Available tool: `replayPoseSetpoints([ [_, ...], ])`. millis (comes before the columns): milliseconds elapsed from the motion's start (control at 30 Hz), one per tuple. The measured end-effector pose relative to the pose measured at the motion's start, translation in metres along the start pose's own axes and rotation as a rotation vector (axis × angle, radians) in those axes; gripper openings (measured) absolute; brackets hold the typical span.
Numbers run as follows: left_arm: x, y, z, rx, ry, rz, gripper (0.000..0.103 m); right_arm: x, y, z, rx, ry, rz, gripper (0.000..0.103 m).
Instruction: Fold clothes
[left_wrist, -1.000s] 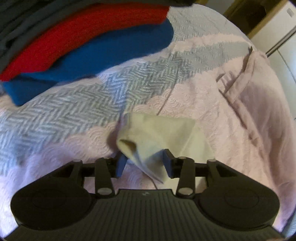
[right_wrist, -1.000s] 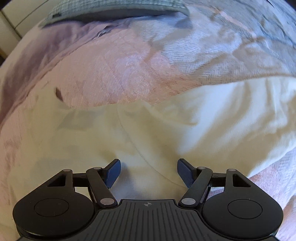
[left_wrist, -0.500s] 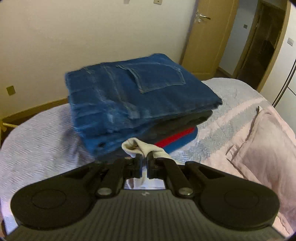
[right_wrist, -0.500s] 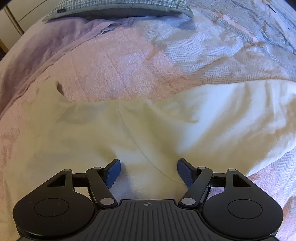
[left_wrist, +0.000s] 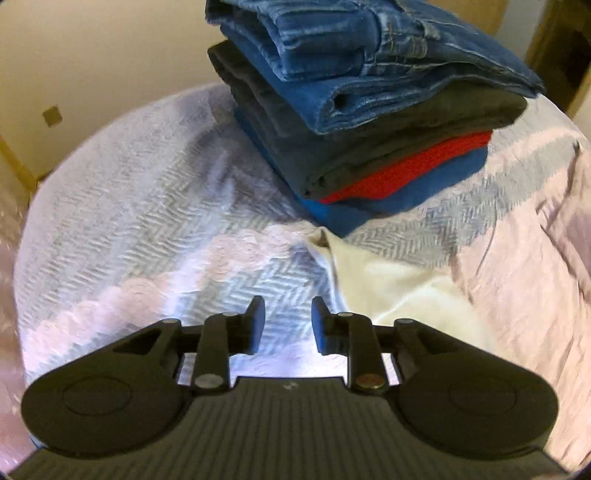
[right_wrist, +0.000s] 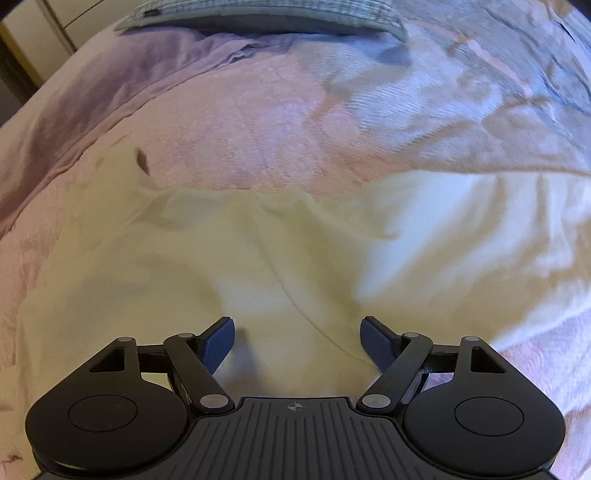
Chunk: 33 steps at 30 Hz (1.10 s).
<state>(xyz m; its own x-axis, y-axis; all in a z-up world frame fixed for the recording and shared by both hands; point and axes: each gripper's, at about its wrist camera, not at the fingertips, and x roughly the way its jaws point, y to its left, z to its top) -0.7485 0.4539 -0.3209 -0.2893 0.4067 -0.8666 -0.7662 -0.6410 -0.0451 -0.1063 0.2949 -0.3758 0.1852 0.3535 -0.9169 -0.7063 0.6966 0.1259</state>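
Cream garment (right_wrist: 280, 258) lies spread on the bed (right_wrist: 258, 122). We see our right claw (right_wrist: 297, 341) wide open over it, empty; left claw (left_wrist: 288, 325) part-open, empty, garment (left_wrist: 391, 288) just right.

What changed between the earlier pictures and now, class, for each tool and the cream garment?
The left tool, shut on a fold of the cream garment half a second ago, has opened and let it drop beside the folded stack. The right tool stays open over the garment; its far edge has rumpled slightly.
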Motion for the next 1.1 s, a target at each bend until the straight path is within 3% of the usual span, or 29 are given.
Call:
replayPoseSetpoints([
  [167, 0.022, -0.001, -0.003, -0.017, 0.112, -0.142, 0.022, -0.007, -0.003, -0.005, -0.002, -0.002, 0.011, 0.078],
  [267, 0.039, -0.023, -0.015, 0.163, 0.146, -0.103, 0.021, -0.008, -0.001, -0.008, -0.014, -0.004, 0.005, 0.078],
  [300, 0.043, -0.029, -0.016, 0.219, 0.138, -0.085, 0.020, -0.008, 0.000, -0.008, -0.019, -0.004, 0.002, 0.078],
  [400, 0.044, -0.037, 0.001, 0.237, 0.013, -0.074, 0.016, -0.008, 0.002, -0.010, -0.031, -0.006, -0.007, 0.078],
  [533, 0.024, -0.038, 0.041, 0.113, -0.219, -0.079, 0.017, -0.008, 0.007, -0.012, -0.036, -0.010, -0.032, 0.078],
  [600, 0.017, -0.040, 0.043, 0.147, -0.236, -0.084, 0.019, -0.008, 0.010, -0.014, -0.043, -0.013, -0.049, 0.078],
  [733, 0.026, -0.028, 0.022, 0.139, -0.105, -0.106, 0.020, -0.006, 0.018, -0.018, -0.063, -0.020, -0.078, 0.078],
  [800, 0.045, -0.013, 0.015, 0.032, -0.007, -0.118, 0.023, -0.005, 0.021, -0.020, -0.069, -0.021, -0.086, 0.078],
  [867, 0.061, 0.006, 0.015, -0.165, 0.041, -0.146, 0.024, -0.005, 0.022, -0.021, -0.073, -0.018, -0.078, 0.078],
  [900, 0.065, 0.015, 0.015, -0.248, 0.035, -0.173, 0.027, -0.005, 0.022, -0.021, -0.076, -0.016, -0.072, 0.078],
  [1000, 0.070, 0.022, 0.016, -0.329, 0.015, -0.203, 0.032, -0.006, 0.022, -0.025, -0.080, -0.014, -0.061, 0.078],
  [1100, 0.069, 0.021, 0.018, -0.298, 0.005, -0.185, 0.027, -0.007, 0.024, -0.028, -0.083, -0.018, -0.067, 0.078],
])
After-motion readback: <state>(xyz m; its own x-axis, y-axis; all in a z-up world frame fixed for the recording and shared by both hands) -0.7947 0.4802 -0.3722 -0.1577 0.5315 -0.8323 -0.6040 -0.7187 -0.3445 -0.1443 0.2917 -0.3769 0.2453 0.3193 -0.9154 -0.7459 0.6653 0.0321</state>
